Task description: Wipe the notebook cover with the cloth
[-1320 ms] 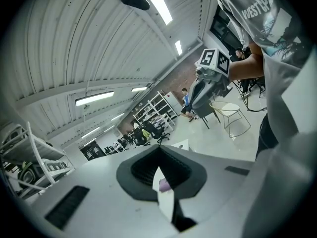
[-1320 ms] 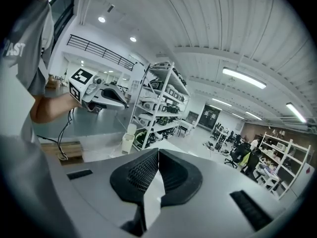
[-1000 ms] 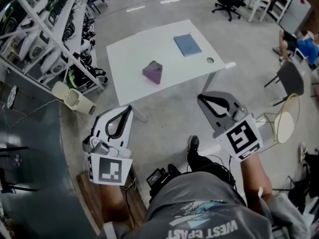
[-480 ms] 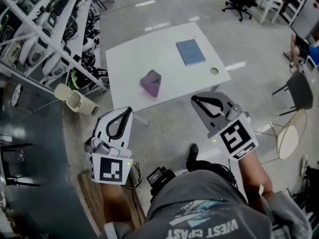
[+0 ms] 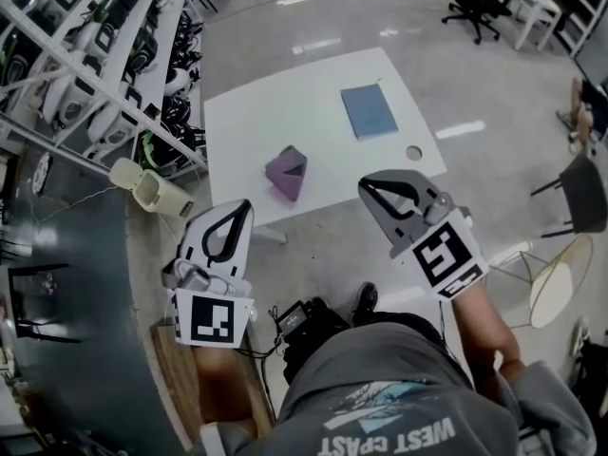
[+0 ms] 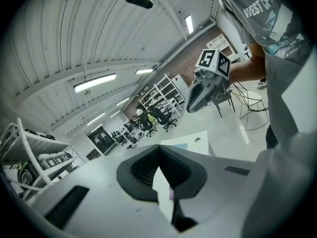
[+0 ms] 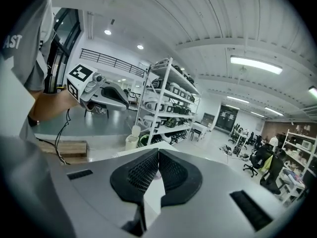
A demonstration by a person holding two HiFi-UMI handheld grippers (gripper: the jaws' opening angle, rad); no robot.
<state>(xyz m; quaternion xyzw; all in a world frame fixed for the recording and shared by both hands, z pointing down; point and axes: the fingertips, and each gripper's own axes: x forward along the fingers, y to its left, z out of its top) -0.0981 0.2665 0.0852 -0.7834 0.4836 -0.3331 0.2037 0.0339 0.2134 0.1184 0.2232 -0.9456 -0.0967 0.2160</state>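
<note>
**Reader:** What surface and room are shown?

**Operator:** A white bench (image 5: 242, 126) stands on a glossy grey floor (image 5: 323, 245) in a large workshop. Metal racks (image 5: 85, 55) loaded with equipment run along the left. Office chairs (image 5: 480, 3) stand at the far right. A beige bin (image 5: 152, 190) sits on the floor between the racks and the bench. The bench has a round cable hole (image 5: 413, 152) near its right corner.

**Reader:** Where are the task's things?

**Operator:** The blue notebook (image 5: 370, 110) lies flat on the far right part of the bench. The purple cloth (image 5: 286, 172) sits bunched up nearer the front edge, well apart from the notebook. Neither touches my tools.

**Reader:** Is any writing legible?

**Operator:** My grey shirt (image 5: 389, 407) carries the word "WEST", then a second word ending in "AST". Each marker cube (image 5: 212, 319) shows only a black-and-white square pattern.

**Reader:** How do you hold your hands?

**Operator:** I hold both tools out in front of me, pointing toward the bench and tilted slightly down. The left gripper (image 5: 246, 203) is over the floor, short of the bench. The right gripper (image 5: 363, 184) has its tip close to the front edge. My left fingers (image 6: 141, 170) are closed tip to tip with nothing between them. My right fingers (image 7: 141, 175) are closed the same way, also empty.
</note>
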